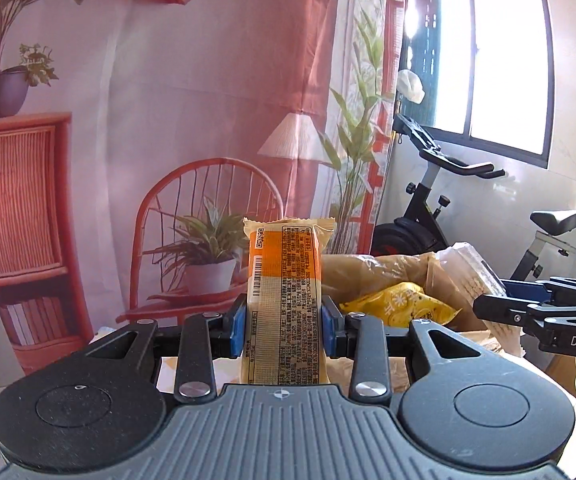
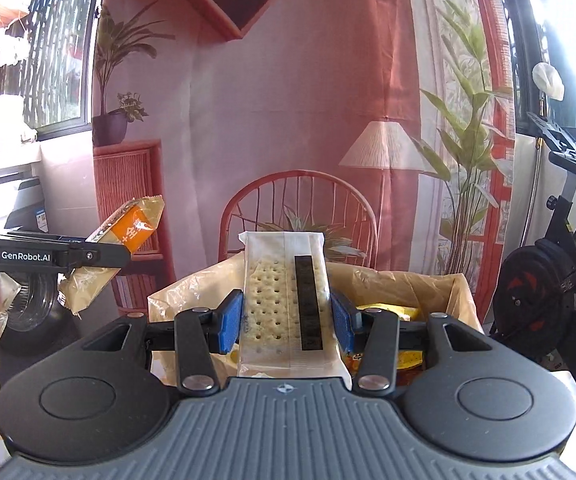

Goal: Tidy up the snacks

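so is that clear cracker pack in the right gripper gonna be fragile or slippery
Probably fragile: whole perforated crackers show through the cracker pack, so a hard squeeze from the right gripper could snap them. Likely stiff, since it stands straight above the pads. The film looks glossy, so possibly a bit slippery.

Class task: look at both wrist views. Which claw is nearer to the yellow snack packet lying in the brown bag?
Right, probably. The right claw, holding a cracker packet, hangs over the bag, close above the yellow snack packet. The left claw, gripping an orange packet, sits off to its left.
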A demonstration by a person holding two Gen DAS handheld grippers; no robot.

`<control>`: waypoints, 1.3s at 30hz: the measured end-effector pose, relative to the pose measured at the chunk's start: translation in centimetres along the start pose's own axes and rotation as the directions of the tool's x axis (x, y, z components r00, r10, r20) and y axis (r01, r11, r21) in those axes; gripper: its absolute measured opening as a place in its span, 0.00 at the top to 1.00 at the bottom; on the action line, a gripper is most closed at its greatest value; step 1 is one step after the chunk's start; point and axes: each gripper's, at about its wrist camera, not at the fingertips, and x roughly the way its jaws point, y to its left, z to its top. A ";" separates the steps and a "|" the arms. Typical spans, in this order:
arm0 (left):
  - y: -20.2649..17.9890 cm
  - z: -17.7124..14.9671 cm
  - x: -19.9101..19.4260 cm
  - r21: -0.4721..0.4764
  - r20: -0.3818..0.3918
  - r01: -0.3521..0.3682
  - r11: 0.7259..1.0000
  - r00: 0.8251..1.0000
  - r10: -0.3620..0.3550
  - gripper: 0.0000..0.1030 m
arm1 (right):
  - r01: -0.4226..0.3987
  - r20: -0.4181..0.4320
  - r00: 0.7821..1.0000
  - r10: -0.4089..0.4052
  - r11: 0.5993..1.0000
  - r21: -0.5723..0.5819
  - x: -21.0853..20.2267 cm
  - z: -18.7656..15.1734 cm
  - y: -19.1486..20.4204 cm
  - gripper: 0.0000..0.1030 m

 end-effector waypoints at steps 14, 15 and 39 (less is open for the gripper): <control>-3.2 3.8 10.9 0.009 -0.095 0.046 0.999 0.994 -0.045 0.63 | 0.079 -0.138 0.987 -0.079 0.997 -0.005 7.5 0.0 -1.2 0.53; -3.3 3.7 11.2 0.009 -0.103 0.049 0.999 0.994 -0.048 0.63 | 0.080 -0.144 0.986 -0.080 0.997 -0.006 7.6 -0.1 -1.2 0.53; 2.1 0.4 3.6 0.010 -0.122 -0.034 0.999 0.992 0.035 0.38 | 0.021 -0.098 0.995 -0.008 0.992 0.125 0.8 -1.2 -1.7 0.40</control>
